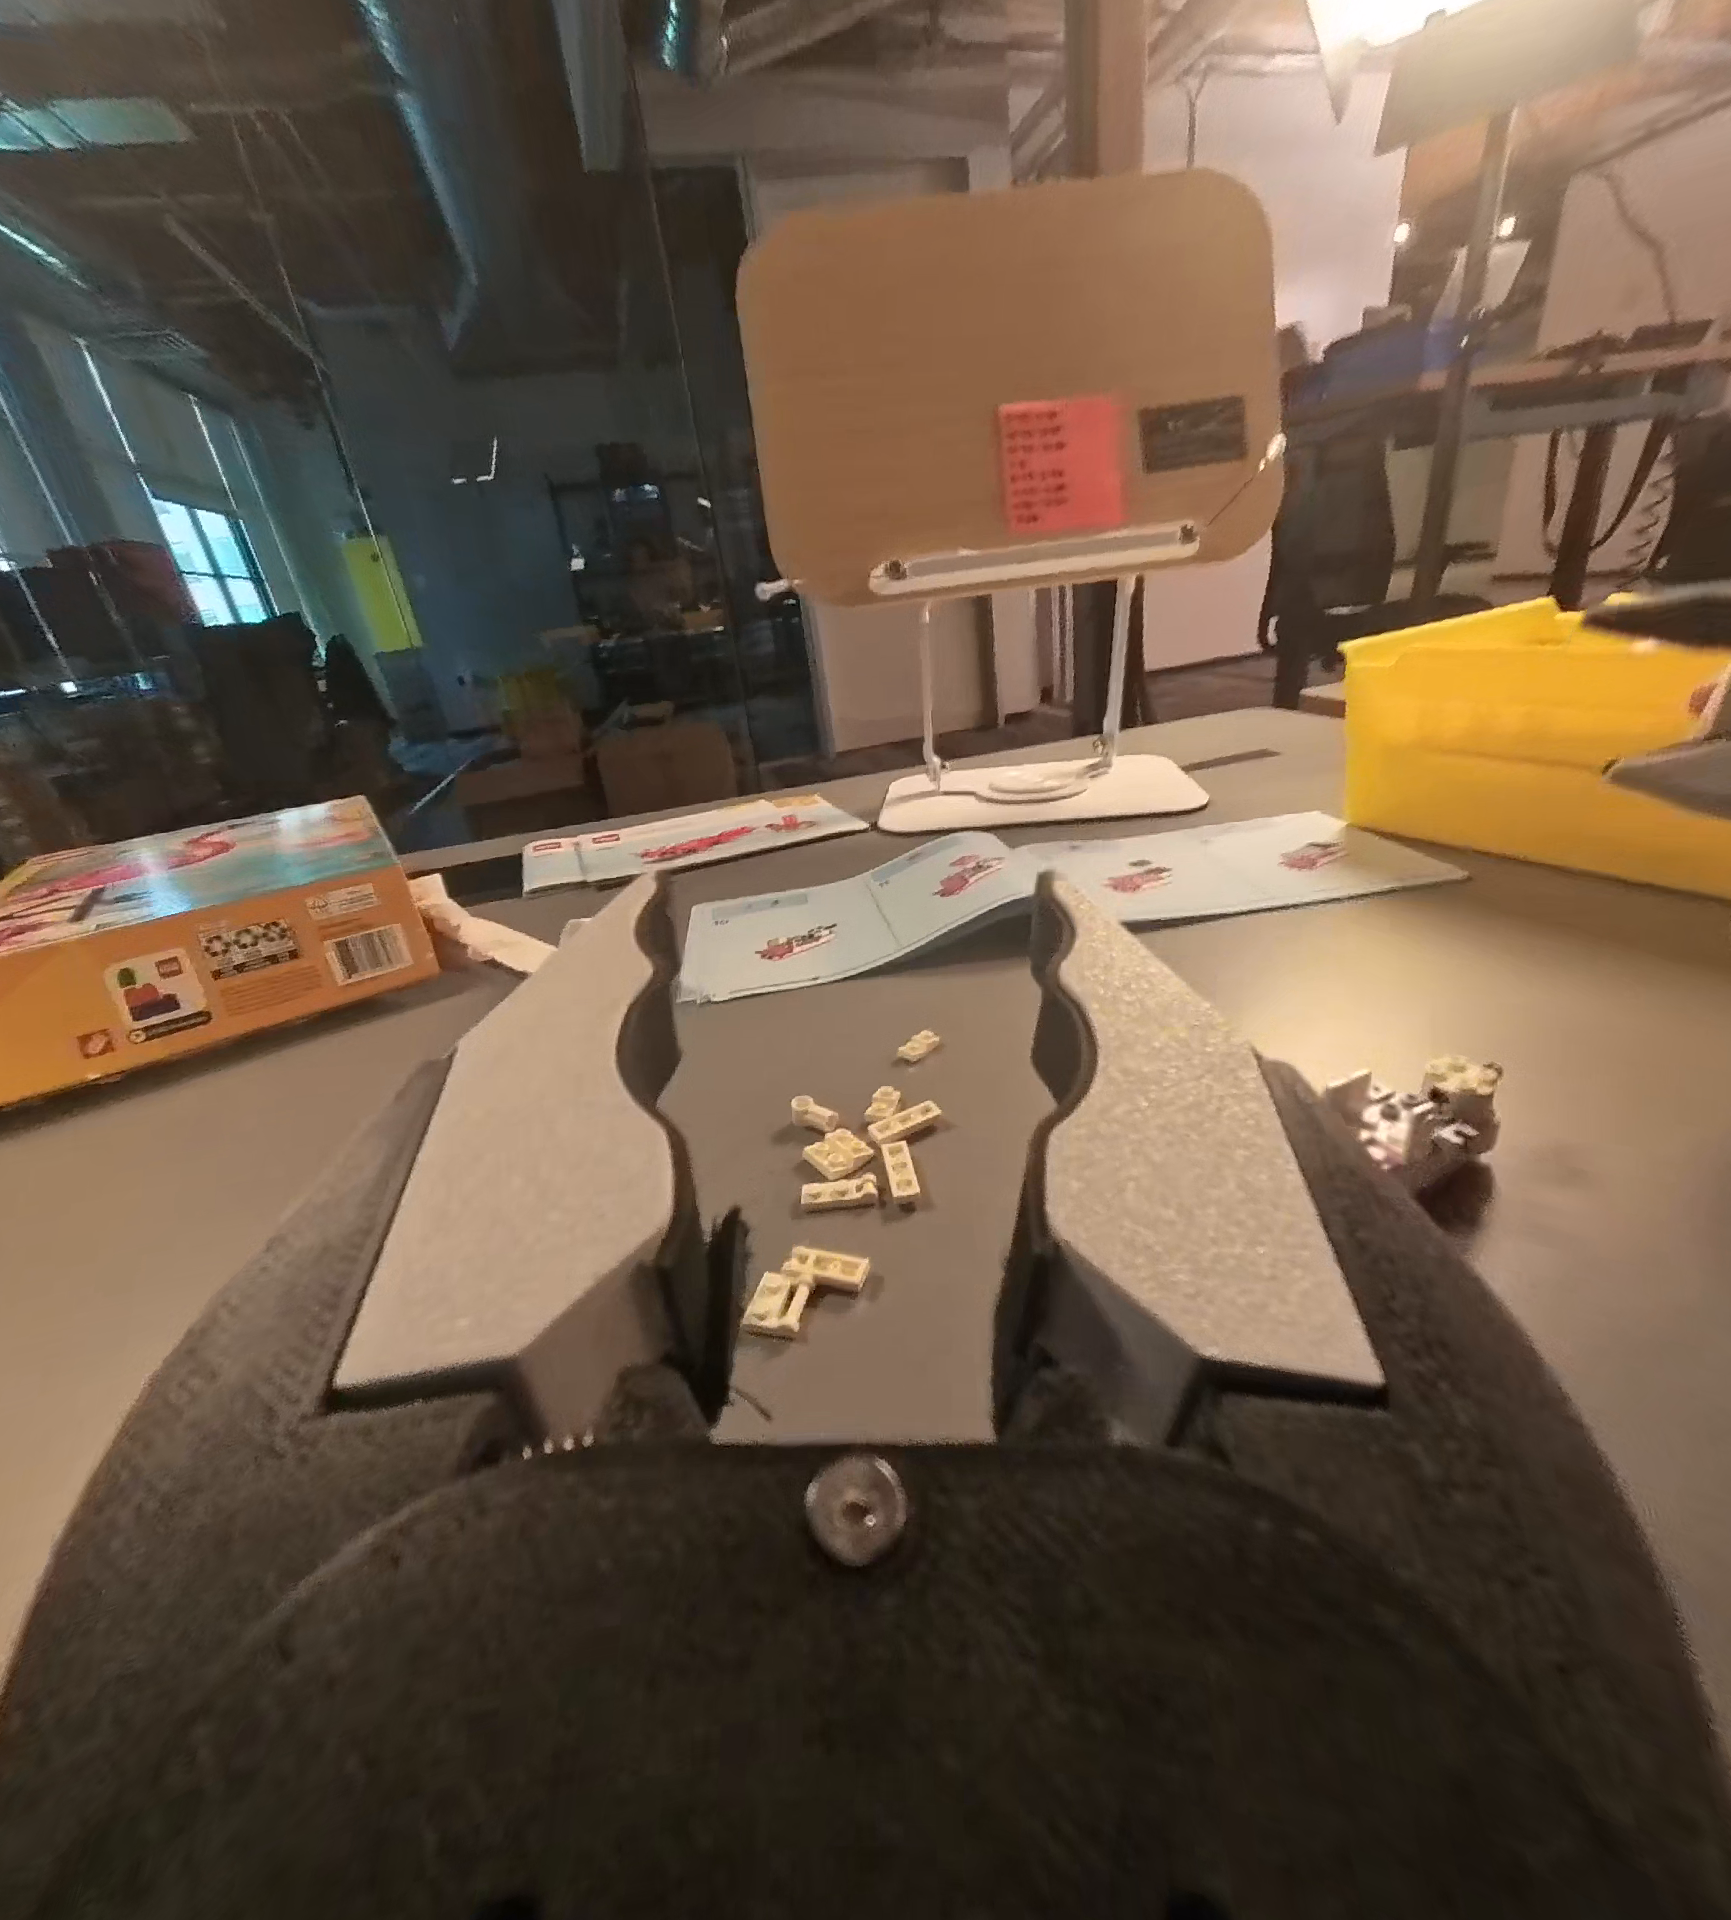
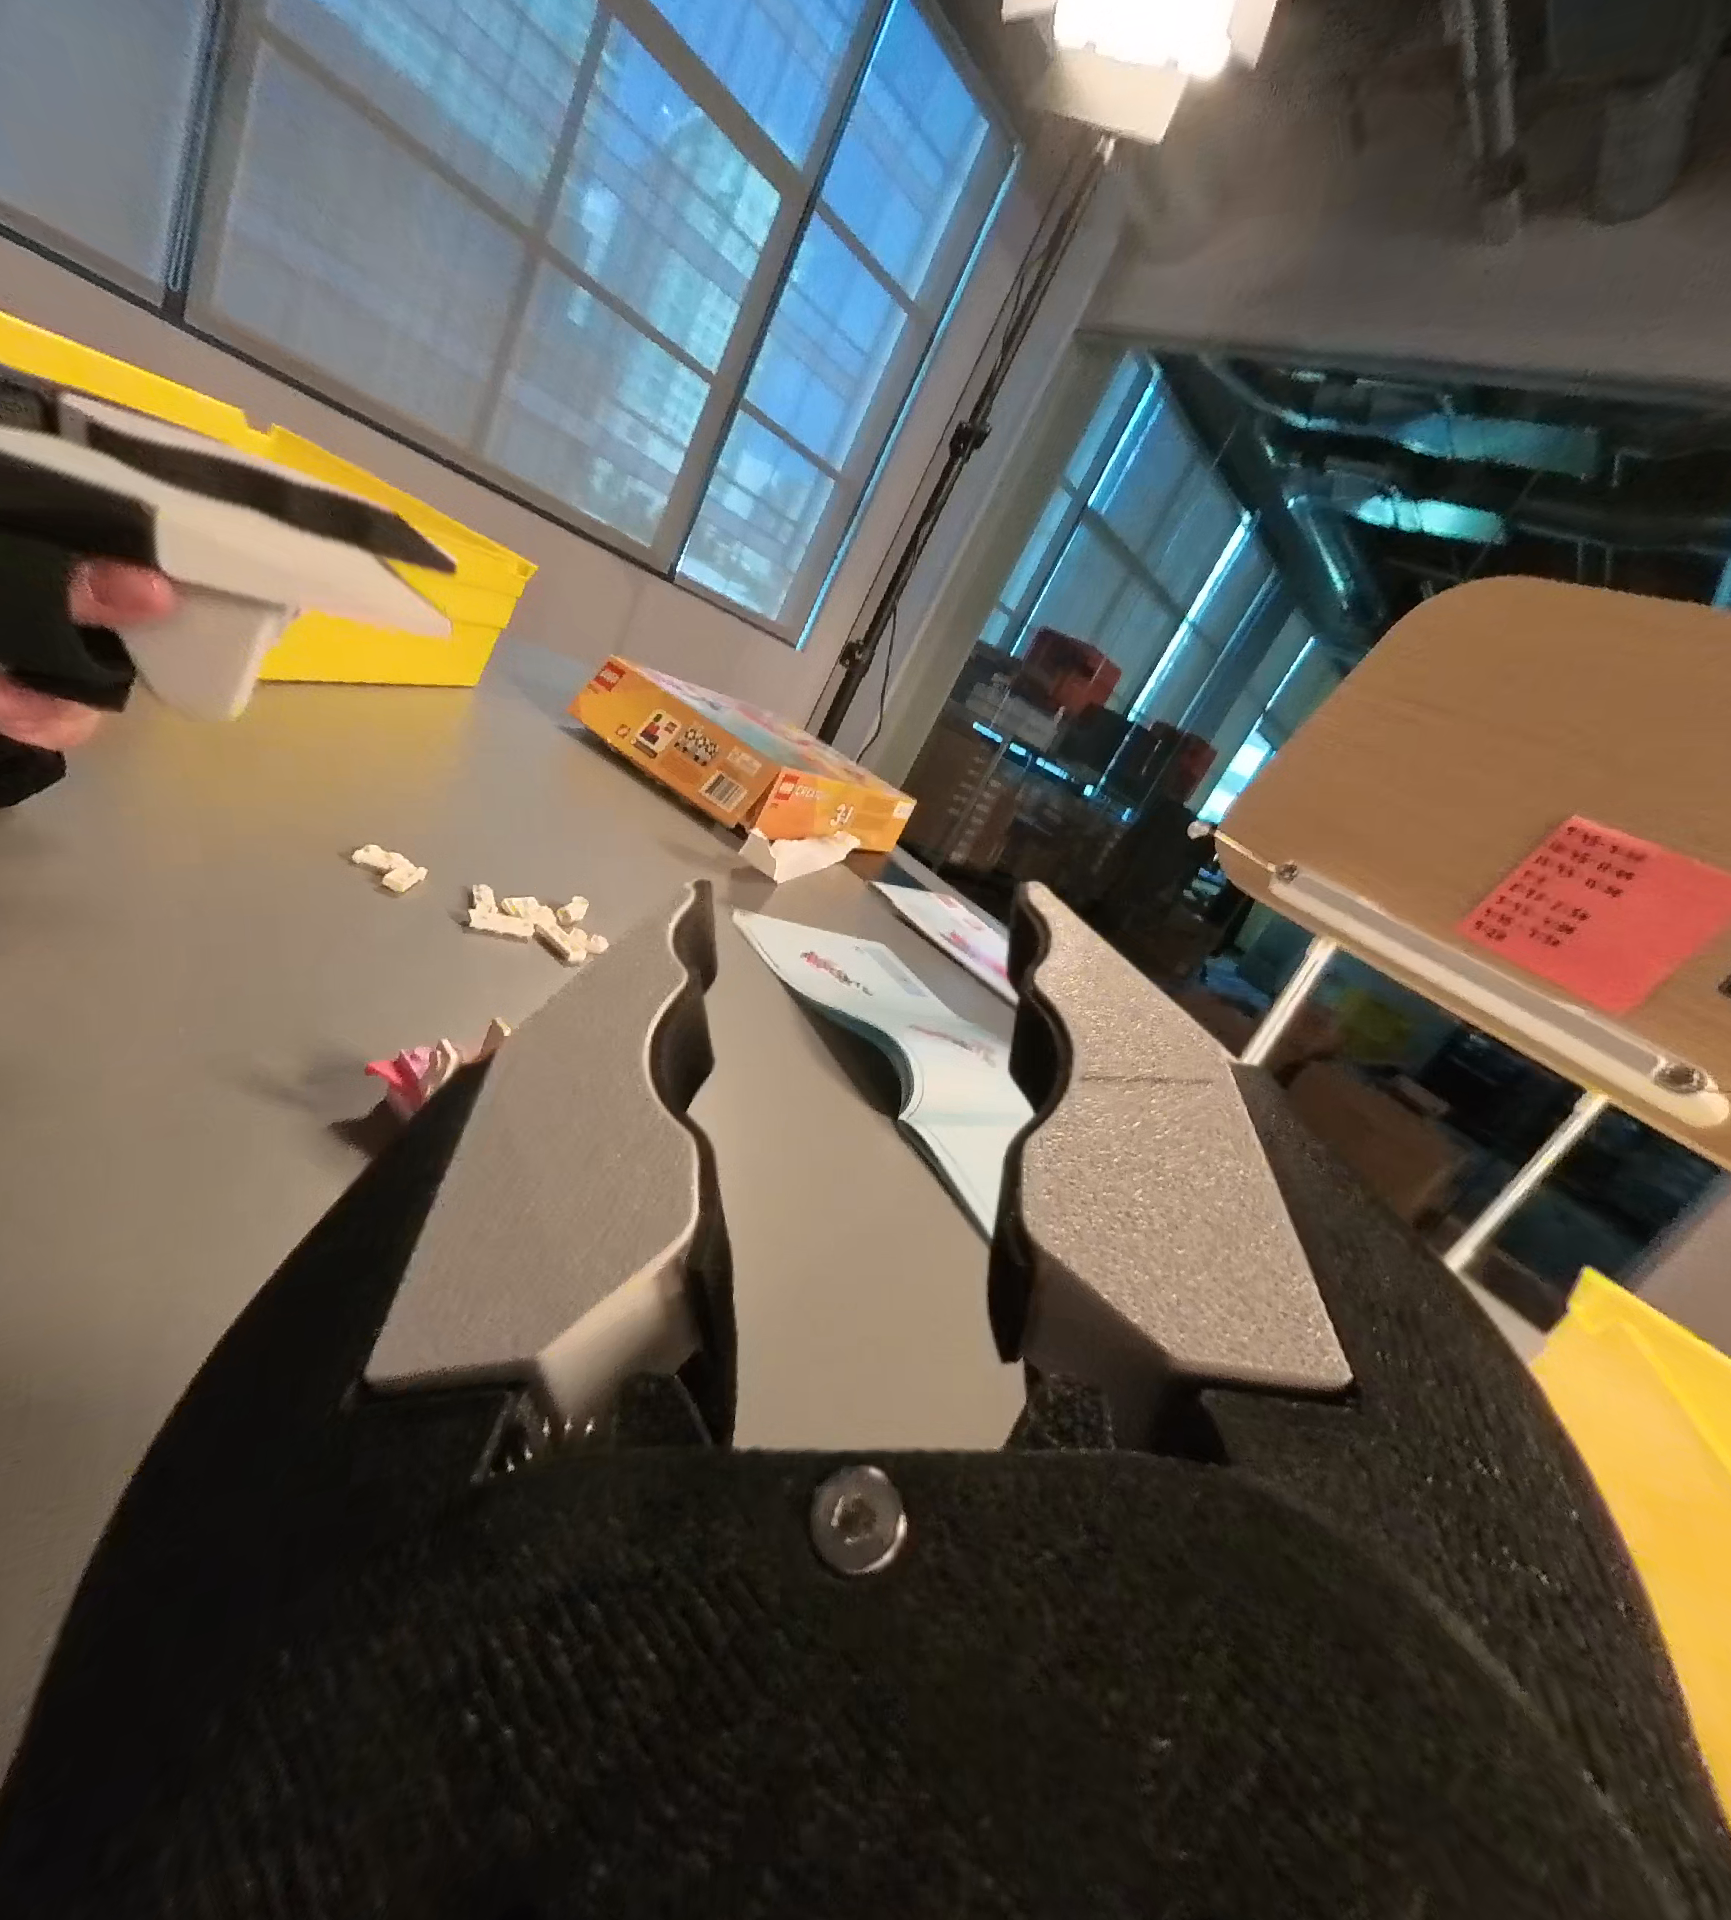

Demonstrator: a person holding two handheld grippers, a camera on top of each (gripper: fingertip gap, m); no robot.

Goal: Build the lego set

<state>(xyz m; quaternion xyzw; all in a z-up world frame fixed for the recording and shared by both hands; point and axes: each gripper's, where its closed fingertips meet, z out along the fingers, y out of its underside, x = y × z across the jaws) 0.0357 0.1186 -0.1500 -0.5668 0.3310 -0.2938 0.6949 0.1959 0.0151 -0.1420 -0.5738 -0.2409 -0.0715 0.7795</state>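
Left gripper (image 1: 850,894): jaws wide apart, nothing between them, held above the grey table (image 1: 165,1299). Scattered cream bricks (image 1: 866,1153) lie directly below its fingers; a small grey-and-pink brick assembly (image 1: 1412,1122) sits just right of them. Ahead: open instruction booklet (image 1: 840,925); beyond it, a wooden book stand (image 1: 1006,416). Left: orange toy box (image 1: 165,956). Far right: yellow bin (image 1: 1505,748).

Right gripper (image 2: 861,914): jaws wide apart, holding nothing, tilted over the same booklet (image 2: 944,1081). Left of it: pink bricks (image 2: 414,1070), then the cream bricks (image 2: 528,920).
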